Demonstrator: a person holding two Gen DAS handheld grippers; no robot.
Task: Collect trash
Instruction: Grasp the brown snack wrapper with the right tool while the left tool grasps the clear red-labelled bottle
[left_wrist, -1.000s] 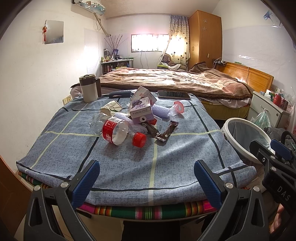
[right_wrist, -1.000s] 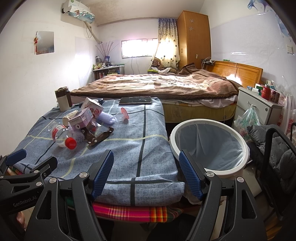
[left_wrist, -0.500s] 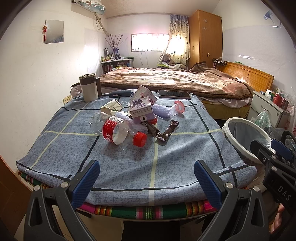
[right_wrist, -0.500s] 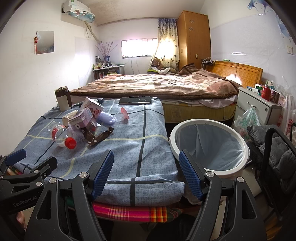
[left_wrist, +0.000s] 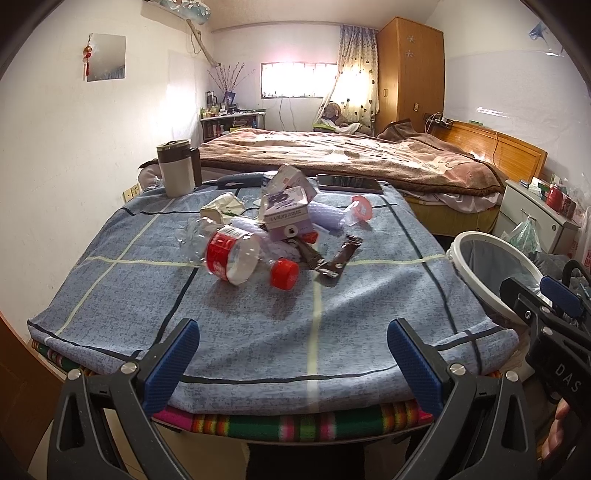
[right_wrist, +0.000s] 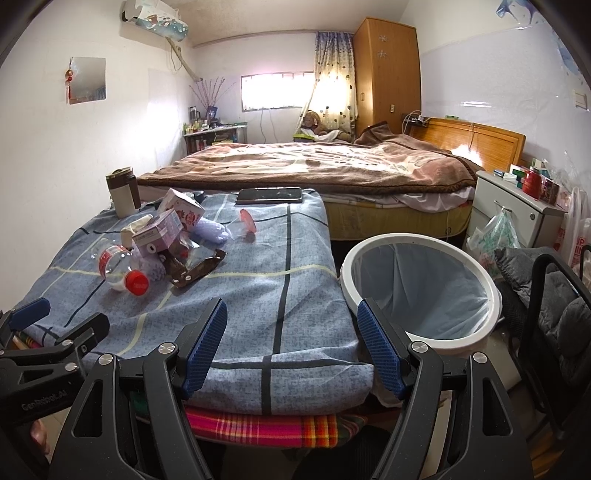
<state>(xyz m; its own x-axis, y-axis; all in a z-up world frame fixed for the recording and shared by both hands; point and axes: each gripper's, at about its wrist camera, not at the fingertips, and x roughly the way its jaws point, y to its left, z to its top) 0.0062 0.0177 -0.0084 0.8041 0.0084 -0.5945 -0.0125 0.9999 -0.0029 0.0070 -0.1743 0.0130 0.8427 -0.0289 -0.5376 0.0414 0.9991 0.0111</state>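
A bottle (left_wrist: 231, 258), cartons (left_wrist: 286, 216) and wrappers (left_wrist: 340, 256) lie heaped mid-bench (left_wrist: 258, 325). A mug (left_wrist: 176, 168) stands at the far left corner, a phone (left_wrist: 349, 183) along the far edge. The bin (right_wrist: 421, 291) stands beside the right edge, the bed (right_wrist: 314, 166) behind.

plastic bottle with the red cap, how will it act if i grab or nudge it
The plastic bottle looks empty and clear, so probably very light. It lies on its side on the blue cloth, so a nudge may roll it. Its dented walls suggest it would crumple under a firm squeeze.
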